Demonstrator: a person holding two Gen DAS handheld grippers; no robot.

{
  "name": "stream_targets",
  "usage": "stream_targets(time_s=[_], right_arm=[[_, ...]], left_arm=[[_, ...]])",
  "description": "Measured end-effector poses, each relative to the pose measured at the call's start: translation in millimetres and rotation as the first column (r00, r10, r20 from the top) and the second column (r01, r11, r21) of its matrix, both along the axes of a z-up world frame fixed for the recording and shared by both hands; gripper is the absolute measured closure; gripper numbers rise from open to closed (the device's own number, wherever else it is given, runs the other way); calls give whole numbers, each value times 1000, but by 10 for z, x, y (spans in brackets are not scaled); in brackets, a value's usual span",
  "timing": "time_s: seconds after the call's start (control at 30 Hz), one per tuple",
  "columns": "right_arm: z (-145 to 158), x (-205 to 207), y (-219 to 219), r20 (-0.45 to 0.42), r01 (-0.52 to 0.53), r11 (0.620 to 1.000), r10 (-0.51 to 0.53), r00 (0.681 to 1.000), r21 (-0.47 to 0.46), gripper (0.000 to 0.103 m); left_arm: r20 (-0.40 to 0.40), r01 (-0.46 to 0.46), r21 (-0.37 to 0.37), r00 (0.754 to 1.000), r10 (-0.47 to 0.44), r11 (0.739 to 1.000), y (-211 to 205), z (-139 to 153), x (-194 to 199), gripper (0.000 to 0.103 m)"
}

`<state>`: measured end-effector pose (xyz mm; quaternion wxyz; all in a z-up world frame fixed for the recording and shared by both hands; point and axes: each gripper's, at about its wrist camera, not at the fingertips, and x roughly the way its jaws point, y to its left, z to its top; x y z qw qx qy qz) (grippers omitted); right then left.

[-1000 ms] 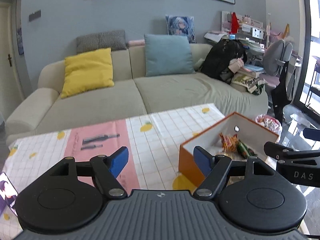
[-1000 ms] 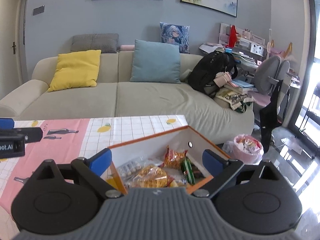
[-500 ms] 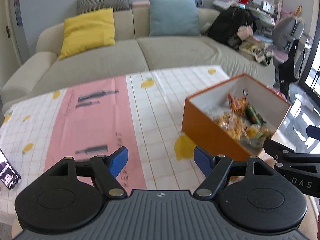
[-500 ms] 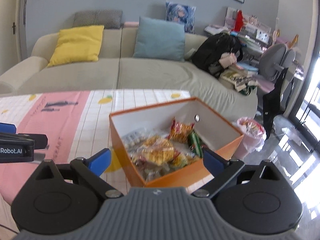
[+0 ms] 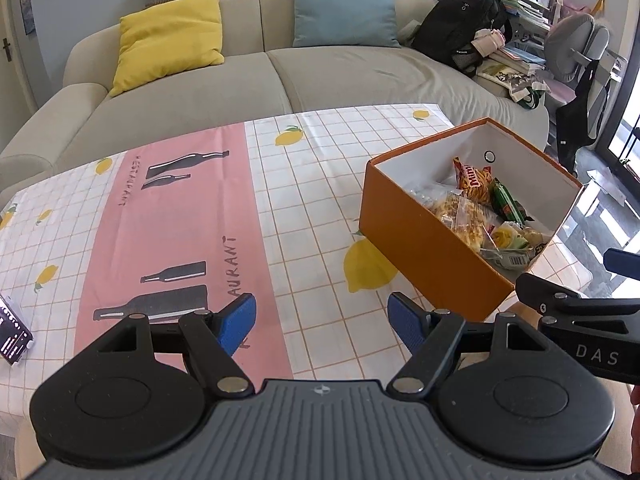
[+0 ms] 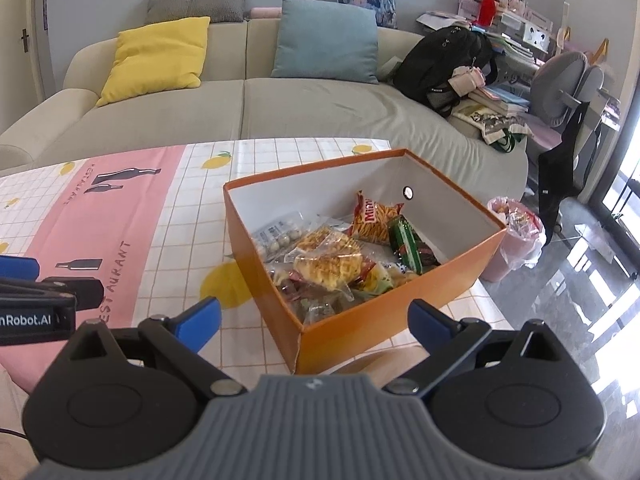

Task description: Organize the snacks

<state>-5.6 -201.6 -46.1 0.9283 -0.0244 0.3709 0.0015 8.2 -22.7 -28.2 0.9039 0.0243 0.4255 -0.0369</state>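
Observation:
An orange box (image 6: 264, 264) with white inner walls sits at the table's right end, also seen in the left wrist view as the orange box (image 5: 424, 248). It holds several snack packets: a red-orange chip bag (image 6: 374, 220), a green bar (image 6: 408, 246), a clear bag of yellow crisps (image 6: 328, 264). My right gripper (image 6: 314, 320) hangs open just in front of the box's near corner, nothing between its blue pads. My left gripper (image 5: 322, 322) is open over the tablecloth, left of the box, empty.
A checked lemon tablecloth with a pink band (image 5: 172, 220) covers the table. A phone (image 5: 12, 334) lies at its left edge. Behind stand a beige sofa (image 5: 280, 76) with cushions, a black backpack (image 5: 460, 36) and a pink bin (image 6: 516, 236) on the floor right of the table.
Both grippers have risen and tilted down, so more of the tabletop and the box's inside shows. Both stayed open and empty.

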Motion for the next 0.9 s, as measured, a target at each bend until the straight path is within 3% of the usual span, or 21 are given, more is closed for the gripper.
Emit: stream_targets(time_s=[0.9], right_arm=[[-12,36,33,-22,6,1000,-6,1000,-2,4]], left_arm=[[-15,-4,-15,1000,4,1000,0,-3,-9,17]])
